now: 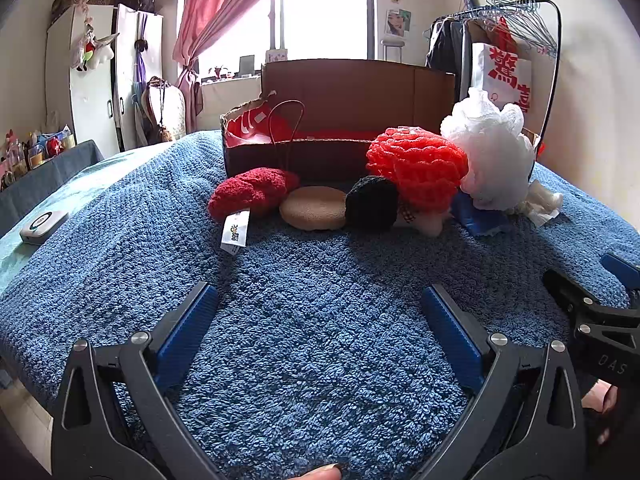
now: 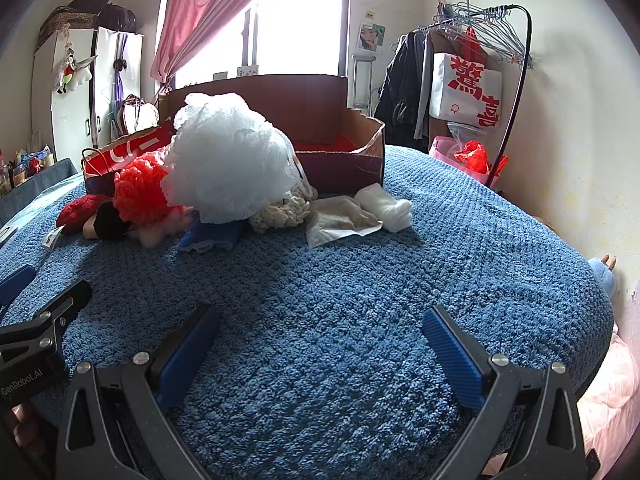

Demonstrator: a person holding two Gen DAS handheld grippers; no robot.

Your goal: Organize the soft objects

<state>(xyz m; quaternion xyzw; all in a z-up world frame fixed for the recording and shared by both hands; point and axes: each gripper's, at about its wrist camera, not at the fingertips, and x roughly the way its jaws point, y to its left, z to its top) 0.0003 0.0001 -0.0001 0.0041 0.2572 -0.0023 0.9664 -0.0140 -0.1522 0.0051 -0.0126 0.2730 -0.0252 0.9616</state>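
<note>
Left gripper (image 1: 320, 300) and right gripper (image 2: 320, 322) hover low over blue blanket (image 1: 320, 360), jaws wide, holding nothing. "GenRobot.AI" on left gripper's body. Soft toys: white mesh pouf (image 2: 228, 160), red pouf (image 1: 418, 162) by cardboard box (image 1: 352, 120).

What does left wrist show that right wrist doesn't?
Left wrist only: the tan round sponge and a white device at the bed's left edge. Right wrist only: the cream knit piece, crumpled tissue and pink bag by the rack. Both: white pouf, red pouf, cardboard box, blue blanket, open empty tongs.
</note>
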